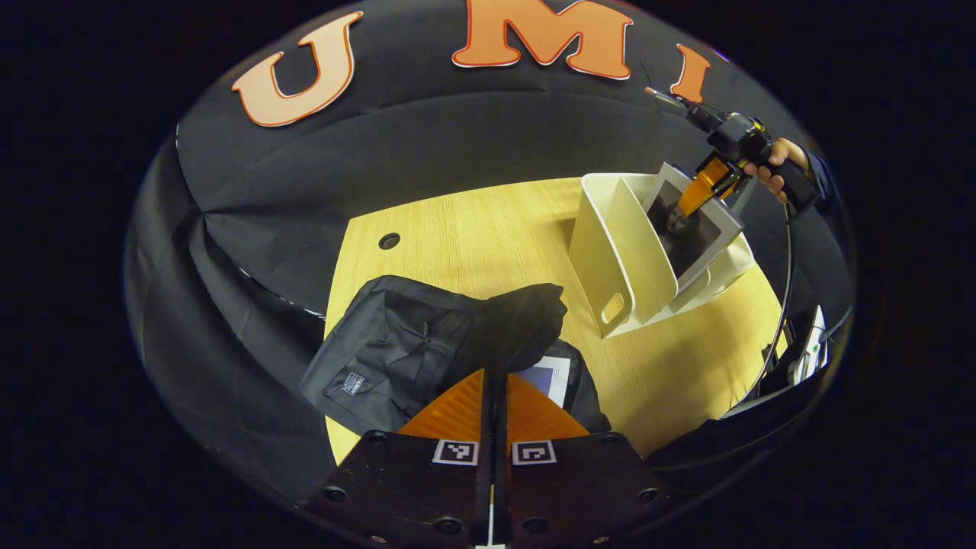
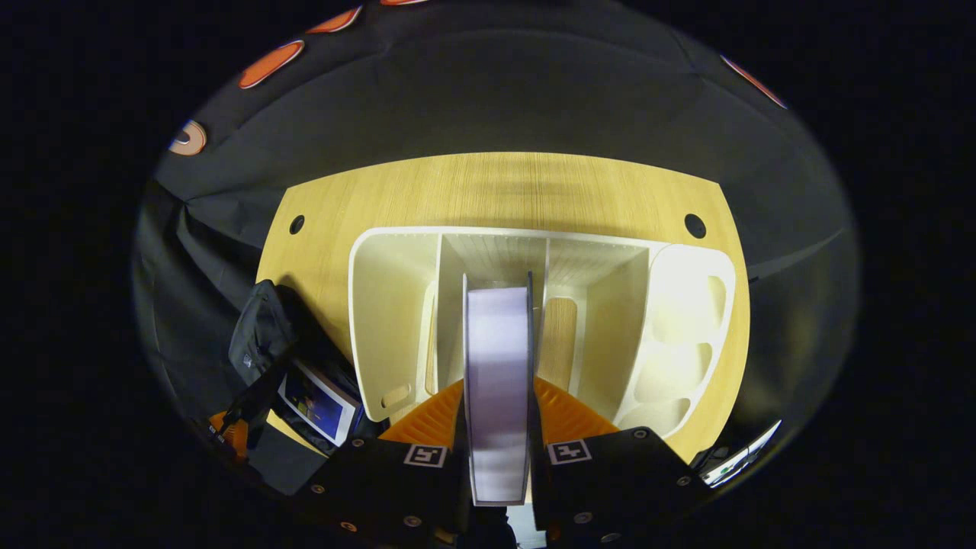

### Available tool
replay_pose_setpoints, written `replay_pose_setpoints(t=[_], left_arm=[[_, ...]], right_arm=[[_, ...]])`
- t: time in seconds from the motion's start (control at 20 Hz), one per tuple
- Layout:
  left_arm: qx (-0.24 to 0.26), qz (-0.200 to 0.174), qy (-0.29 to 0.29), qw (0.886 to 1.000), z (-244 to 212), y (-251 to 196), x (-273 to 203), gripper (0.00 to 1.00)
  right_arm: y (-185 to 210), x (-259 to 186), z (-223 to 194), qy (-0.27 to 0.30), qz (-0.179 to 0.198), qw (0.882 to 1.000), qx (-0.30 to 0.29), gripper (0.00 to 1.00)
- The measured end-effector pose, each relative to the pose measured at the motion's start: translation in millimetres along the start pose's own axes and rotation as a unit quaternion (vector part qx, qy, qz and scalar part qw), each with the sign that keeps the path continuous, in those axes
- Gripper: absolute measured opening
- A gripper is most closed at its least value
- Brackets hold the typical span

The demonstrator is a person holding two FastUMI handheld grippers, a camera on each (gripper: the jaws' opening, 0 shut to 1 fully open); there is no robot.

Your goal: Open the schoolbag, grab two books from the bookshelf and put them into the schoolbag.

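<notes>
The black schoolbag (image 1: 381, 351) lies on the wooden table (image 1: 473, 229). My left gripper (image 1: 494, 374) is shut on its flap (image 1: 526, 320) and holds it up. One book (image 1: 553, 377) lies inside the opened bag. At the far right stands the white bookshelf (image 1: 621, 259), where a hand (image 1: 778, 164) holds my right gripper (image 1: 705, 187) over a tilted book (image 1: 690, 236). In the right gripper view that book (image 2: 497, 351) stands edge-on above the shelf's middle compartment (image 2: 496, 259), with my right gripper (image 2: 497, 385) shut on it. The bag (image 2: 263, 335) and its book (image 2: 320, 400) lie to the left there.
The table has a round cable hole near each back corner (image 1: 389, 241) (image 2: 695, 226). A cable hangs from the right gripper past the table's right edge. A small device (image 1: 812, 351) sits beyond that edge. The shelf's right end has oval cut-outs (image 2: 679, 358).
</notes>
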State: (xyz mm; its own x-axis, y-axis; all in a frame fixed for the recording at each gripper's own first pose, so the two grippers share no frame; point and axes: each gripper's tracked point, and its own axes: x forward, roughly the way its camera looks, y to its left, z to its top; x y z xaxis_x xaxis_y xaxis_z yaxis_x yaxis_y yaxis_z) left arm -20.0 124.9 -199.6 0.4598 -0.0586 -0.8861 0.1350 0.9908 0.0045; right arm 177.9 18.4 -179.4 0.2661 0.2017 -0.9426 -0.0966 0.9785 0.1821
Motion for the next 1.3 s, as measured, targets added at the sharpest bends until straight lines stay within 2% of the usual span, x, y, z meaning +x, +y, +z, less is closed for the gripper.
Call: replay_pose_setpoints(t=[0.45,0.75,0.95,1.3], left_arm=[[0.069,-0.044,-0.024,0.996,-1,13,-7,0.02],[0.108,-0.079,-0.040,0.990,-6,19,-12,0.02],[0.124,-0.094,-0.048,0.987,-4,23,-15,0.02],[0.139,-0.125,-0.063,0.980,-4,30,-16,0.02]], right_arm=[[7,-82,-54,-0.068,-0.028,0.996,0.050,0.34],[32,-122,-108,-0.102,-0.033,0.989,0.102,0.33],[59,-130,-152,-0.101,-0.009,0.985,0.137,0.33],[139,-133,-191,-0.126,0.069,0.970,0.195,0.33]])
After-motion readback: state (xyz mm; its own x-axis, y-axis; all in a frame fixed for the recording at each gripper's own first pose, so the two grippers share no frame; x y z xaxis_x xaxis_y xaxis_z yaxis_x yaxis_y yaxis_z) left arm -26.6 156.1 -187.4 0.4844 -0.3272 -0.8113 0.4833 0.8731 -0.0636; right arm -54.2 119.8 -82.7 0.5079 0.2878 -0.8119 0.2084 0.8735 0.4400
